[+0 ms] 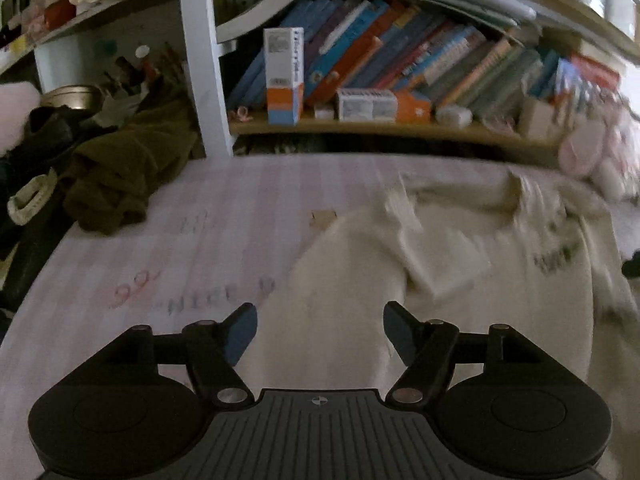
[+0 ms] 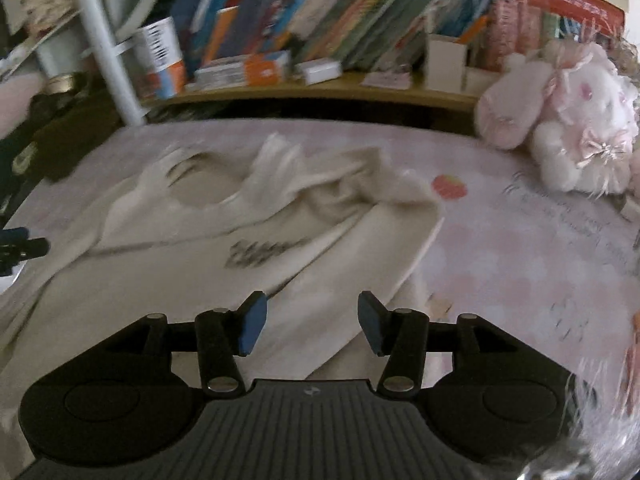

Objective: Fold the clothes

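Cream sweatshirt [image 2: 192,264] lies rumpled on the pink printed bedsheet [image 1: 132,248], collar toward the bookshelf [image 1: 360,124], one sleeve folded across its chest. Right gripper [image 2: 311,326] hovers above its right sleeve; left gripper [image 1: 320,334] above its left edge. Both gape wide, empty. Only right view shows the plush rabbit [image 2: 568,120]; only left, the brown garment [image 1: 120,176].

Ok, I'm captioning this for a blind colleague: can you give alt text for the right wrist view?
The open right gripper hovers over a cream sweatshirt with dark lettering, lying rumpled on a pink sheet. Behind are a crowded bookshelf and, at right, a pink plush toy.
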`<state>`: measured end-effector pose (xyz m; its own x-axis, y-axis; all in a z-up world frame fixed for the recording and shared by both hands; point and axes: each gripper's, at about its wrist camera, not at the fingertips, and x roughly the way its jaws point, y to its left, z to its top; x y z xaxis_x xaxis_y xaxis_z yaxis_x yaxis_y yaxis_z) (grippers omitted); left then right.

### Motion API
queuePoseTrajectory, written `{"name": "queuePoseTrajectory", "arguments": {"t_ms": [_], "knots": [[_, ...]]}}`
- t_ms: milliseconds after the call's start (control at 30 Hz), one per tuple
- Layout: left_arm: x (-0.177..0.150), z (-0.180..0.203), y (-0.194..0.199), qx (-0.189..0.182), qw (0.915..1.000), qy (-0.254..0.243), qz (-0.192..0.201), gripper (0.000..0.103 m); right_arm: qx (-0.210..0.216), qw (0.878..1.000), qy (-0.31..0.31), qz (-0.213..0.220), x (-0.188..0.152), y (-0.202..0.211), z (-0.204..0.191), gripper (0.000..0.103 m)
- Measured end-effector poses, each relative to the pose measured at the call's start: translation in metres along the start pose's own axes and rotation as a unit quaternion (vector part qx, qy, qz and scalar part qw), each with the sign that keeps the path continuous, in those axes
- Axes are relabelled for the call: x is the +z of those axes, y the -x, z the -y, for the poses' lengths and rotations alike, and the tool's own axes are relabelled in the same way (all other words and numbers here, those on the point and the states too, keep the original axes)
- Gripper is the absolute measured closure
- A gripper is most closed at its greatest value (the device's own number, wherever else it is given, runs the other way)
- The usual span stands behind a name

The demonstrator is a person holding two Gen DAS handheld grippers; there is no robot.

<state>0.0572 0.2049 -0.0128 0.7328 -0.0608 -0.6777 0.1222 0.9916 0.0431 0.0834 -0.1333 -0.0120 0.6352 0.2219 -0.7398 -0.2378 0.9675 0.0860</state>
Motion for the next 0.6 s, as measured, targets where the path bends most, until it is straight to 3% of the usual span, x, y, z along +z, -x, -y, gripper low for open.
{"name": "queuePoseTrajectory", "arguments": {"t_ms": [233, 300, 500, 600], "knots": [[0.0, -0.005, 0.0, 0.022, 0.9997, -0.004, -0.004, 0.032, 0.021, 1.0, 0.013, -0.011, -0.028, 0.015, -0.039, 0.054], [0.002, -0.018, 0.0, 0.022, 0.9996, 0.016, -0.003, 0.032, 0.029, 0.999, 0.006, -0.015, -0.029, 0.014, -0.043, 0.054], [-0.007, -0.051, -0.022, 0.035, 0.9964, 0.06, -0.049, 0.032, 0.031, 0.999, -0.034, -0.023, -0.027, 0.009, -0.04, 0.055], [-0.015, -0.057, -0.025, 0.049, 0.995, 0.059, -0.064, 0.033, 0.025, 0.997, -0.064, -0.026, -0.023, 0.004, -0.033, 0.055]]}}
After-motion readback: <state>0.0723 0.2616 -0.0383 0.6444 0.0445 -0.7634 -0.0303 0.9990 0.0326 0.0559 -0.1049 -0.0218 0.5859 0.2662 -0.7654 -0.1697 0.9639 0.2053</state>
